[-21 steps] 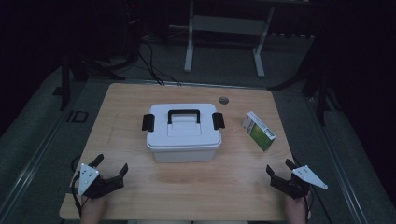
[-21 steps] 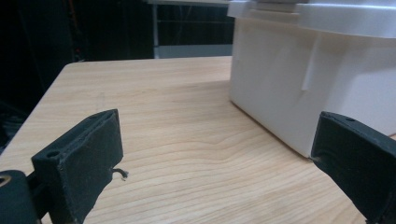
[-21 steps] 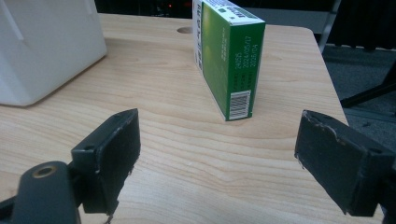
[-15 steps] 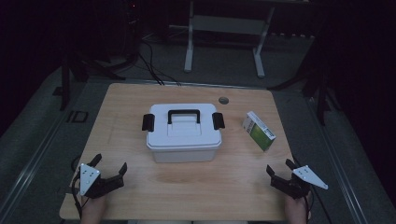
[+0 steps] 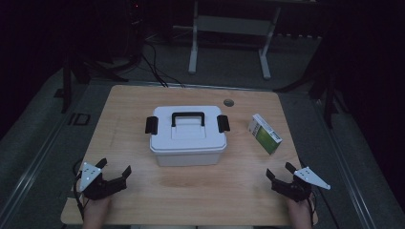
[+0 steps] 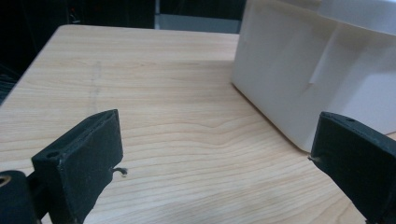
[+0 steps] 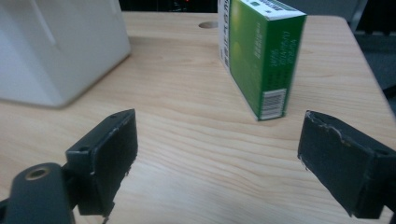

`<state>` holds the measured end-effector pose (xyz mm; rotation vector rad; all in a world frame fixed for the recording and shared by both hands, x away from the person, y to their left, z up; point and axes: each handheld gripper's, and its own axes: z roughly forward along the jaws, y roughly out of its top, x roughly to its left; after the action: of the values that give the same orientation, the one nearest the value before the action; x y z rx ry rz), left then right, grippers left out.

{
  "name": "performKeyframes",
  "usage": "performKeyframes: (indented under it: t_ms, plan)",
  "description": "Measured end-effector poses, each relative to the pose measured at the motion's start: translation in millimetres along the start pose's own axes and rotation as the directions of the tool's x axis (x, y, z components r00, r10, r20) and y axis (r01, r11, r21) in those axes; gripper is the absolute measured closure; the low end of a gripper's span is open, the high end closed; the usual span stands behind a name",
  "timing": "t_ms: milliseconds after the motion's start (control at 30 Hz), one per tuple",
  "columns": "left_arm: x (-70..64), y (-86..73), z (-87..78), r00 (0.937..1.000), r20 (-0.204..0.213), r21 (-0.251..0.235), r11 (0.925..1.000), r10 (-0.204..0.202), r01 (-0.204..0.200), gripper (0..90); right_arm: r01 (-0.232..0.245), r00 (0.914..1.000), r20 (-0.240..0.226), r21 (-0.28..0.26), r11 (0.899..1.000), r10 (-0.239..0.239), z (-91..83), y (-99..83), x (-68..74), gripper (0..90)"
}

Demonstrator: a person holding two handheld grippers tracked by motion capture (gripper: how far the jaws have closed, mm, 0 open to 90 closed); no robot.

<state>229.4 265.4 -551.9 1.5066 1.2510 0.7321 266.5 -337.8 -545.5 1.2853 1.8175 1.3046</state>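
White storage box point(image 5: 187, 135) is set mid-table, lid latched, green carton point(image 5: 264, 133) just beside; nothing is begun, as left gripper point(image 5: 113, 172) and right gripper point(image 5: 279, 171) are held spread, empty, near the front edge

The high view looks forward and down from above the near edge, taking in the whole wooden table point(image 5: 124, 114) with the white lidded box point(image 5: 187, 135) at centre. The 2 gripper views sit low, close to the tabletop: left faces the box's near-left corner, right faces the green carton point(image 7: 259, 56) beside the box.
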Motion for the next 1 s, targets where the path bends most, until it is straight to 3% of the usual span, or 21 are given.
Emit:
performKeyframes:
  t_ms: [167, 300, 433, 500, 667, 800, 833, 867, 900, 933, 1000]
  plan:
    - [-3.4, 3.2, 3.7, 0.9988, 0.049, 0.005, 1.0000, -0.004, 0.004, 2.3, 0.032, 0.9974, -0.065, -0.007, 0.999, -0.033, 2.9, 6.5, 11.0, 11.7]
    - [-6.2, 8.5, 10.0, 0.9964, 0.083, 0.009, 0.9998, 0.019, -0.020, 2.6, 0.060, 0.9926, -0.106, 0.013, 0.998, -0.059, 13.2, 11.8, 21.0, 14.3]
    - [-9.0, 11.9, 20.8, 0.9953, 0.081, 0.035, 0.9977, 0.054, -0.057, 5.8, 0.087, 0.9853, -0.150, 0.022, 0.996, -0.083, 22.5, 18.7, 30.2, 29.2]
    - [-11.5, 13.5, 27.0, 0.9955, 0.062, 0.045, 0.9962, 0.071, -0.074, 15.9, 0.128, 0.9803, -0.155, 0.030, 0.991, -0.122, 28.1, 23.1, 35.7, 39.4]
    - [-14.4, 19.2, 41.4, 0.9929, 0.103, 0.071, 0.9952, 0.060, -0.067, 26.6, 0.184, 0.9676, -0.181, 0.023, 0.983, -0.177, 48.4, 33.3, 48.4, 45.8]
    - [-13.2, 22.0, 50.6, 0.9915, 0.115, 0.099, 0.9925, 0.060, -0.072, 41.3, 0.202, 0.9598, -0.206, 0.036, 0.979, -0.191, 66.5, 37.5, 56.8, 54.4]
    - [-12.5, 22.5, 52.8, 0.9896, 0.133, 0.108, 0.9917, 0.055, -0.069, 47.6, 0.202, 0.9585, -0.213, 0.043, 0.978, -0.189, 70.9, 38.3, 58.5, 59.9]
    - [-12.5, 22.5, 52.8, 0.9896, 0.133, 0.108, 0.9917, 0.055, -0.069, 53.8, 0.202, 0.9585, -0.213, 0.043, 0.978, -0.189, 70.9, 38.3, 58.5, 59.9]
    - [-13.5, 24.1, 57.2, 0.9891, 0.135, 0.117, 0.9902, 0.060, -0.076, 53.8, 0.208, 0.9568, -0.217, 0.043, 0.977, -0.194, 75.0, 38.9, 60.2, 63.6]
    - [-13.9, 25.0, 59.7, 0.9879, 0.144, 0.120, 0.9898, 0.058, -0.076, 63.3, 0.216, 0.9537, -0.225, 0.053, 0.975, -0.199, 83.2, 40.1, 63.6, 72.8]
    - [-15.5, 27.2, 64.7, 0.9888, 0.138, 0.130, 0.9886, 0.057, -0.076, 71.2, 0.228, 0.9491, -0.237, 0.062, 0.972, -0.207, 90.6, 41.5, 67.1, 83.1]
